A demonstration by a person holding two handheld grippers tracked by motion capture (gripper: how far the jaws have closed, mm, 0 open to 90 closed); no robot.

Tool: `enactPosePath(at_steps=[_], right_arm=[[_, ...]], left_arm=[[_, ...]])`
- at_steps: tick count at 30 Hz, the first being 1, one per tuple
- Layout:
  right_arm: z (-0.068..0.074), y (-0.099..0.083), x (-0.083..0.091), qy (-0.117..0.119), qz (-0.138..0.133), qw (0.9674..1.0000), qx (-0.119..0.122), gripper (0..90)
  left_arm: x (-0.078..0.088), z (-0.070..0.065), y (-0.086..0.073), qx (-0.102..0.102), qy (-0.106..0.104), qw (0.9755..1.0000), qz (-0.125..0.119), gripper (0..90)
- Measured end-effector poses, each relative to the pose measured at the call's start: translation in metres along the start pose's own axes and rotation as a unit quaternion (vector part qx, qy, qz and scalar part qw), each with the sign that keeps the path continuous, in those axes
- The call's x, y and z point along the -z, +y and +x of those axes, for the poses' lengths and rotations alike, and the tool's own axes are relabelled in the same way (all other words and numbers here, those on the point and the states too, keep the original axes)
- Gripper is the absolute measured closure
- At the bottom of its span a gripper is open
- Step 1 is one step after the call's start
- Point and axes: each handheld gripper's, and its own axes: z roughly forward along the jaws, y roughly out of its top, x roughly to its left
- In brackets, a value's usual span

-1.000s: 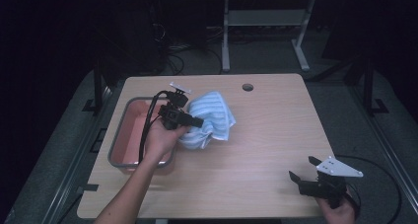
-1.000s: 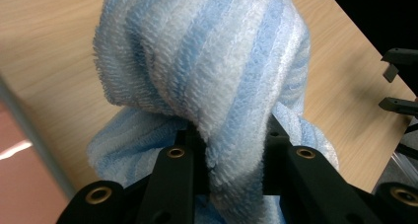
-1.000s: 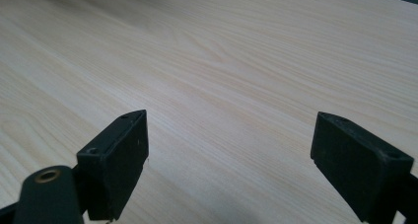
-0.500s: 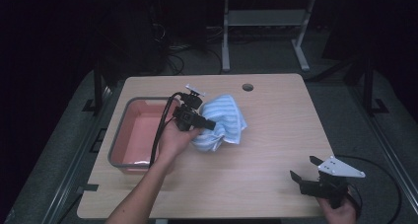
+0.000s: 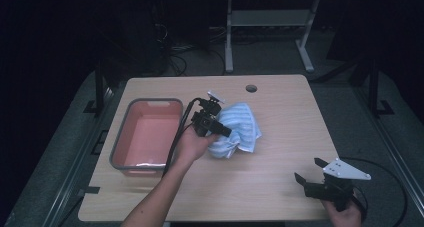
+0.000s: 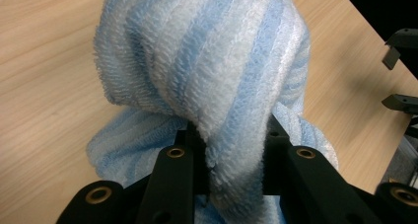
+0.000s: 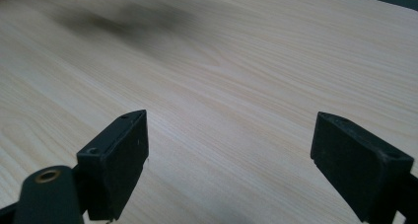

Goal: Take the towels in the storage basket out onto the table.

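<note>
Table: light wood, with a round cable hole near the far edge.
Bin: pink tray with a grey rim, standing at the table's left, nothing visibly in it.
Towel: blue-and-white striped terry, bunched, just right of the bin near the table's middle; its lower folds appear to touch the wood.
Left gripper: jaws clenched on a fold of the towel; its own view shows the pile pinched between both black jaws and rising beyond them.
Right gripper: jaws spread wide with nothing between them, resting near the front right corner.
Key relation: the towel hangs ahead of the left fingers; the bin lies just to the left. The left hand is far the nearer; the right stands well apart.
Judgement: the cloth looks limp and may drag along the table.
</note>
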Motion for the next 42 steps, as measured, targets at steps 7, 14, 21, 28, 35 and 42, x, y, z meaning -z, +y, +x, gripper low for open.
enactPosePath(at_steps=[7, 14, 21, 28, 35, 42], right_arm=[[0.001, 0.000, 0.000, 0.001, 0.000, 1.0000, 0.001, 14.1], [0.000, 0.000, 0.000, 0.000, 0.000, 1.0000, 0.001, 14.1], [0.000, 0.000, 0.000, 0.002, 0.001, 1.0000, 0.000, 14.1], [0.000, 0.000, 0.000, 0.001, 0.000, 1.0000, 0.000, 14.1], [-0.001, 0.000, 0.001, 0.002, -0.001, 1.0000, 0.000, 14.1], [-0.001, 0.000, 0.000, 0.003, 0.000, 1.0000, -0.003, 14.1]], left_arm=[[-0.016, -0.008, 0.002, 0.000, -0.003, 1.0000, 0.006, 73.0], [-0.029, -0.013, 0.005, 0.002, -0.002, 0.9999, 0.012, 72.7], [-0.043, -0.013, 0.006, 0.004, -0.003, 0.9997, 0.023, 72.0], [-0.056, -0.017, 0.006, 0.019, -0.009, 0.9995, 0.024, 71.1], [-0.067, -0.021, 0.005, 0.019, -0.009, 0.9992, 0.033, 66.7], [-0.071, -0.024, 0.005, 0.017, -0.006, 0.9992, 0.037, 57.3]])
